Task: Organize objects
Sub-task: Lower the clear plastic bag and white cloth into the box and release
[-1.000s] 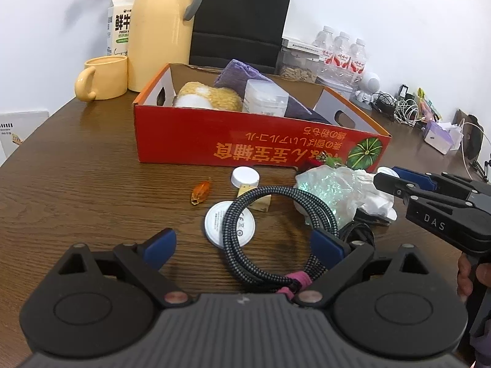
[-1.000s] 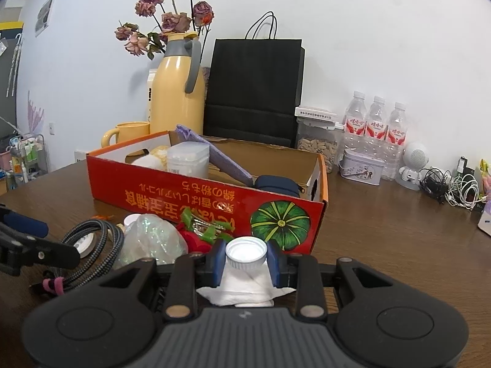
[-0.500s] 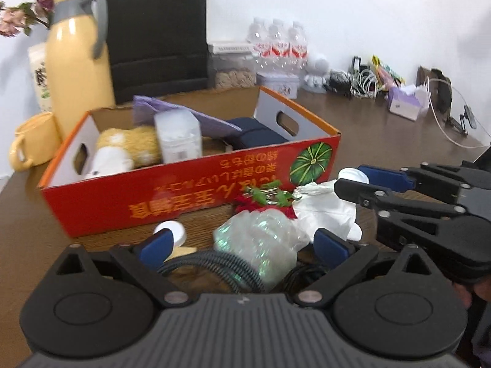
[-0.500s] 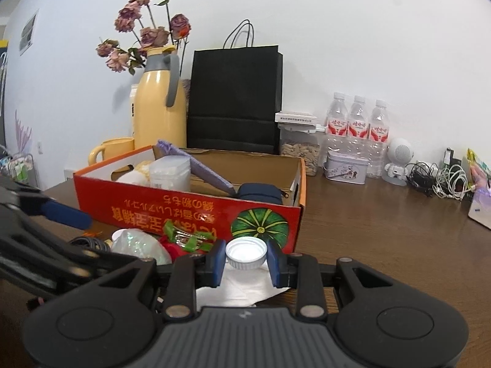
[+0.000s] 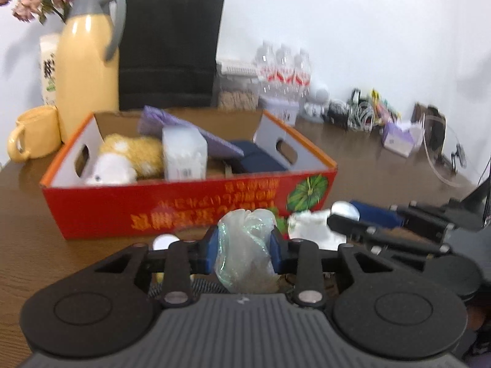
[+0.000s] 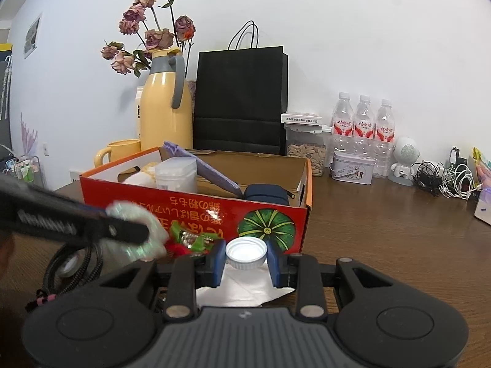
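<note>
Grained wooden table, left tool closing on crinkly plastic bag

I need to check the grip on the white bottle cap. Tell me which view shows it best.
The right wrist view: the white bottle cap sits sharp and centred in the right gripper, pads pressing on both sides. The left wrist view shows only a blurred sliver of it from the side.

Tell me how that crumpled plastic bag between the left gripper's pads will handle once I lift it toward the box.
The plastic bag looks thin and crinkled, so probably very light and floppy, sagging below the left gripper whose jaws are closing on it. Its glossy film may slip. It bulges past the pads, so loose folds could snag the red box rim.
</note>
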A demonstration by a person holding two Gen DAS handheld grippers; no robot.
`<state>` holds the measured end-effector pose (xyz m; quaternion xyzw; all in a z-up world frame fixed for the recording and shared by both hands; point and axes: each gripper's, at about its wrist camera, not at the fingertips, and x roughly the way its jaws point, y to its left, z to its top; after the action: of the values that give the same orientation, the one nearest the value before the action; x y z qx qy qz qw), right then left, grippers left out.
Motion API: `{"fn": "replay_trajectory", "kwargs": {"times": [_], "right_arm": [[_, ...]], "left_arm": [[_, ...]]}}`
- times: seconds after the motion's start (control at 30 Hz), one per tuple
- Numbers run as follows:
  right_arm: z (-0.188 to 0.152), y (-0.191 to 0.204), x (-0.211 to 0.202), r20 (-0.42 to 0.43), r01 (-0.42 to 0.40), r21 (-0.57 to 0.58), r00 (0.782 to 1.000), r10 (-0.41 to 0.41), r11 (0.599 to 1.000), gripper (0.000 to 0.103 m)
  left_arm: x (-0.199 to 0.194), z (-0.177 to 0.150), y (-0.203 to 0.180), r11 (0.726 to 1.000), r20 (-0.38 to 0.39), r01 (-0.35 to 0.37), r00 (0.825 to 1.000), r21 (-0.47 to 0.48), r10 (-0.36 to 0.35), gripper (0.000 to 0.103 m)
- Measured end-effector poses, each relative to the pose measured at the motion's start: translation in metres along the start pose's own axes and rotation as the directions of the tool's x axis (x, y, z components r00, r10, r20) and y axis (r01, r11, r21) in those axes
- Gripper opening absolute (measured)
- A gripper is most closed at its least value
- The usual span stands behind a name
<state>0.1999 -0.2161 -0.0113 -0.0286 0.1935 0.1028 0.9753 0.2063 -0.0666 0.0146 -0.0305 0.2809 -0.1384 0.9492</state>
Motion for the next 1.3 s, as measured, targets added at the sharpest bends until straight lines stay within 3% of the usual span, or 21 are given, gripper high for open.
{"fn": "replay_trajectory", "kwargs": {"times": [0.2,0.57,0.93,1.17,1.23,1.3], "right_arm": [[0.007,0.007,-0.004,0.039,-0.002,-0.028,0.999,0.003,1.0,0.028],[0.059,0.02,0.031,0.071,-0.015,-0.046,0.997,0.018,0.999,0.028],[0.085,0.009,0.104,0.022,0.022,0.077,0.999,-0.024,0.997,0.028],[0.072,0.005,0.118,-0.044,0.025,0.078,0.999,-0.021,0.997,0.028],[0.071,0.006,0.117,-0.046,0.023,0.069,0.999,-0.02,0.997,0.028],[0.07,0.008,0.113,-0.041,0.027,0.065,0.999,-0.024,0.998,0.037]], "left_arm": [[-0.021,0.021,0.012,0.999,0.106,-0.025,0.994,-0.027,0.027,0.034],[-0.003,0.056,0.055,0.987,0.192,-0.12,0.971,-0.11,0.139,0.034],[0.046,0.074,0.078,0.97,0.209,-0.213,0.949,-0.119,0.234,0.034],[0.065,0.065,0.084,0.969,0.168,-0.229,0.956,-0.09,0.241,0.035],[0.065,0.063,0.084,0.968,0.174,-0.236,0.953,-0.087,0.248,0.042],[0.063,0.062,0.083,0.965,0.181,-0.249,0.948,-0.084,0.26,0.055]]}}
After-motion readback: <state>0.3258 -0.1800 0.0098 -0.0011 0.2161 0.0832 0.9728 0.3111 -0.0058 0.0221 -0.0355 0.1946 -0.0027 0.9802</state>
